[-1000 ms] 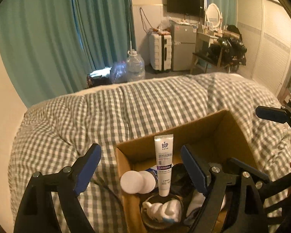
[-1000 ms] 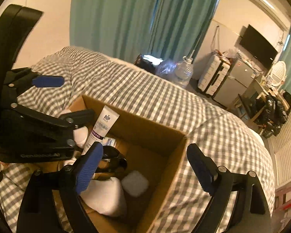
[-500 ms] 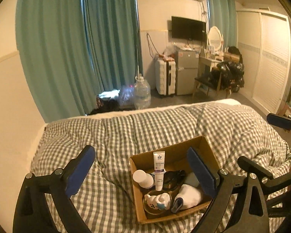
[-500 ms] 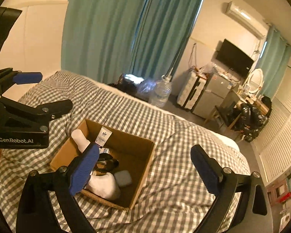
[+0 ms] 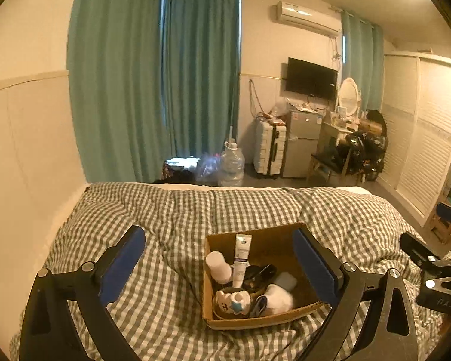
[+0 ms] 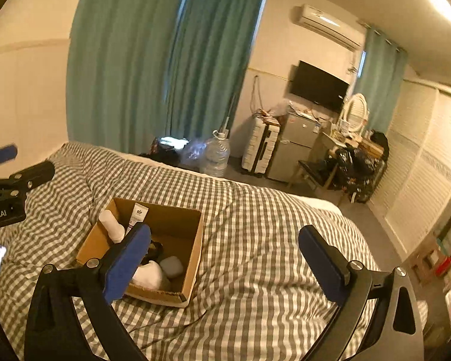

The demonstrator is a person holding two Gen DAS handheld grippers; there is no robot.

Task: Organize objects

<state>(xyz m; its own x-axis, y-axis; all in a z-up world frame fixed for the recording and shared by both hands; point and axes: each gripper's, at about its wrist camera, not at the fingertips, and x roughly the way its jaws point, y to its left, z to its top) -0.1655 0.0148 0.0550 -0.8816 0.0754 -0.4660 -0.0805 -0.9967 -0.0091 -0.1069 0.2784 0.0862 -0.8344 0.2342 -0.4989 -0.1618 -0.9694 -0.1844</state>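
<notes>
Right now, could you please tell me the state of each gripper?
Left gripper: open, holding nothing, above the bed.
Right gripper: open, holding nothing, above the bed.

The tube's [image 5: 242, 257] print is too small to read (its base hidden among clutter).

The bed [image 5: 177, 210] is covered by a rumpled grey-and-white checked duvet [image 6: 255, 216], creased into folds. An open cardboard box [image 5: 264, 320] sits directly on the duvet, near the middle of the bed, its flaps up. A strip of white sheet [image 6: 318, 203] shows at the far edge
</notes>
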